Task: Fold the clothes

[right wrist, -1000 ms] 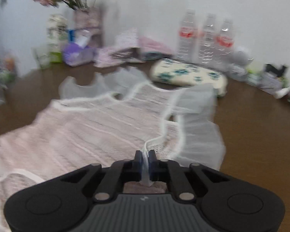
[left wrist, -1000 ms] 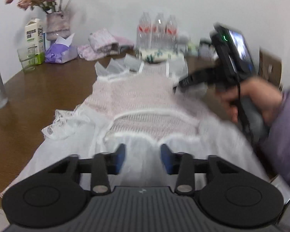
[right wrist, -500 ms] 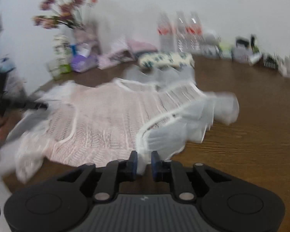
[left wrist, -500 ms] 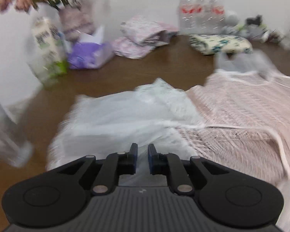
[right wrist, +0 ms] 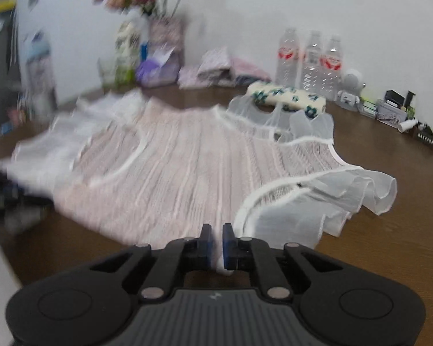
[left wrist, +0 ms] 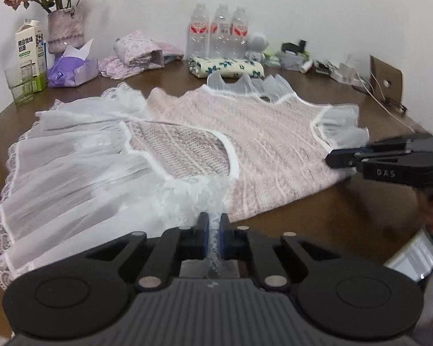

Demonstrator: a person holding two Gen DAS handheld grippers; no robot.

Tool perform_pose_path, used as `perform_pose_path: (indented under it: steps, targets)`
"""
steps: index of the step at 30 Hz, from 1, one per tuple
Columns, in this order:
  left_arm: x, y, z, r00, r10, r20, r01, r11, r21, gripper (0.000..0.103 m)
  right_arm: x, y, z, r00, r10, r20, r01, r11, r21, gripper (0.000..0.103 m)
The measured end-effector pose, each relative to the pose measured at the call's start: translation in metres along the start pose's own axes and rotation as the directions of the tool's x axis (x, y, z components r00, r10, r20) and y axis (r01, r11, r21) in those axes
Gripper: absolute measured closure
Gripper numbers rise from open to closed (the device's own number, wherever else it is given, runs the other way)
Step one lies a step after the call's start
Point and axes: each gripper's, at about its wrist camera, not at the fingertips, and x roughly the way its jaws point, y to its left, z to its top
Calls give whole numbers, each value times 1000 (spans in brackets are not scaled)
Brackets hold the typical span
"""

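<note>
A pink knitted dress (left wrist: 245, 132) with a sheer white skirt and ruffled sleeves lies spread flat on the brown table (left wrist: 346, 216). My left gripper (left wrist: 213, 225) is at the near edge, its jaws closing, pads pinching the white lace hem. In the right wrist view the dress (right wrist: 173, 167) is blurred, and my right gripper (right wrist: 216, 239) has its jaws closing on the fabric edge beside the near ruffled sleeve (right wrist: 332, 199). The left wrist view shows the right gripper (left wrist: 332, 160) at the dress's right side, held by a hand.
Along the wall stand three water bottles (left wrist: 219, 31), a folded floral cloth (left wrist: 226, 67), a pile of folded clothes (left wrist: 138, 53), a flower vase (left wrist: 65, 28), a milk carton (left wrist: 29, 49), a glass (left wrist: 21, 85) and a purple tissue pack (left wrist: 72, 69). Small clutter and cardboard (left wrist: 385, 79) sit at the right.
My left gripper went from open over the skirt to pinching the lace at the dress's near edge. The right gripper swung sideways and now nips the edge by the sleeve.
</note>
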Motion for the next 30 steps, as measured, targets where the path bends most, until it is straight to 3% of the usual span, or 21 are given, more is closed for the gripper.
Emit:
perform_pose_path:
  steps: [4, 5, 6, 7, 8, 9, 10, 13, 16, 18, 21, 22, 24, 26, 28, 30]
  targets:
    - [-11, 49, -1, 1000, 26, -7, -27, 991, -129, 94, -33, 25, -2, 984, 179, -19, -180, 981, -72, 93]
    - [-17, 56, 3, 999, 19, -28, -24, 986, -167, 90, -37, 20, 6, 985, 173, 13, -172, 982, -75, 90]
    - [-28, 62, 8, 1000, -3, -9, 1, 982, -190, 90, -38, 11, 19, 988, 146, 50, -142, 988, -67, 79]
    - [-42, 66, 17, 998, -23, 50, 33, 980, -195, 82, -38, 2, 31, 989, 117, 86, -112, 992, -58, 65]
    - [-53, 67, 30, 993, -29, 115, 49, 983, -176, 65, -39, -7, 43, 989, 88, 122, -83, 995, -48, 61]
    - [-58, 66, 45, 987, -16, 160, 39, 989, -144, 58, -32, -19, 59, 988, 68, 137, -66, 998, -25, 60]
    - [-45, 67, 63, 989, -1, 150, 20, 992, -125, 57, -15, -36, 82, 990, 67, 125, -71, 997, 24, 61]
    - [15, 73, 124, 998, 41, 51, -36, 995, -88, 59, 59, -67, 146, 992, 114, 52, -122, 978, 168, 64]
    - [86, 87, 157, 988, 135, -71, -145, 975, -168, 73, 125, -70, 176, 995, 89, -51, -74, 965, 251, 65]
    - [110, 89, 158, 983, 163, -85, -178, 961, -213, 73, 153, -70, 177, 993, 71, -91, -42, 957, 286, 69]
    - [124, 91, 150, 988, 148, -46, -155, 951, -268, 73, 172, -64, 163, 997, 21, -72, -2, 967, 257, 86]
    - [127, 92, 148, 988, 148, -38, -153, 946, -286, 76, 171, -61, 156, 999, 27, -40, -17, 973, 232, 96]
    - [137, 94, 145, 982, 183, -36, -185, 935, -303, 88, 168, -60, 145, 1000, -26, 13, 23, 973, 228, 102]
    - [146, 99, 144, 966, 258, -32, -253, 907, -338, 92, 167, -74, 138, 987, -154, 47, 133, 943, 305, 102]
    - [148, 101, 141, 948, 319, -18, -304, 883, -359, 95, 168, -90, 132, 984, -169, 53, 137, 915, 379, 101]
    - [148, 101, 137, 927, 376, -3, -349, 858, -377, 95, 165, -93, 134, 989, -133, 63, 100, 922, 375, 93]
